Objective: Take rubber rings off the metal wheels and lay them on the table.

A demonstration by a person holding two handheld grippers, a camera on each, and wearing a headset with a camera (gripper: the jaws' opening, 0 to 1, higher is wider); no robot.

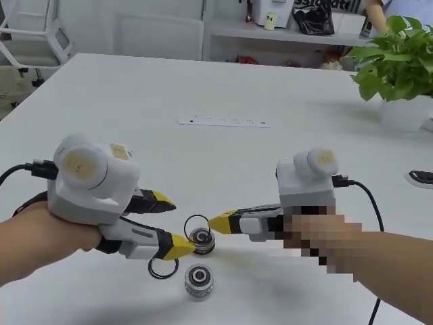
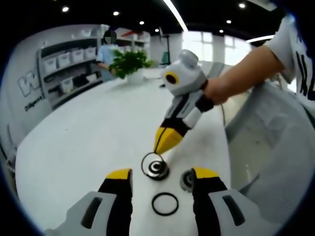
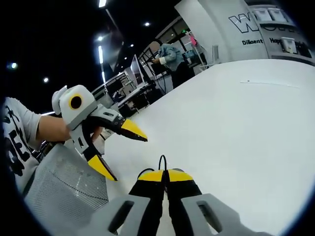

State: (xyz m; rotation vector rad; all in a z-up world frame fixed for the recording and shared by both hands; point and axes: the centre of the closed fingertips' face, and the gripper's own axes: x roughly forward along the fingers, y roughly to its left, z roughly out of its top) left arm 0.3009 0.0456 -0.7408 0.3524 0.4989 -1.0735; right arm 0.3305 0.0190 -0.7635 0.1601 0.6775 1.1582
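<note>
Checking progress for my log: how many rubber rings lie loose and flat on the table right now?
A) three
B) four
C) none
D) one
D: one rubber ring lies flat on the table, while the right gripper pinches a second ring just above a metal wheel.

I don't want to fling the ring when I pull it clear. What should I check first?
1. Right gripper shut on the rubber ring: ok.
2. Rubber ring free of the far wheel: cannot tell.
3. Left gripper holding that wheel down: not ok, jaws open, one tip beside it.
4. Loose ring lying flat on the table, out of the way: ok.
5. Near wheel already stripped: cannot tell.
</note>
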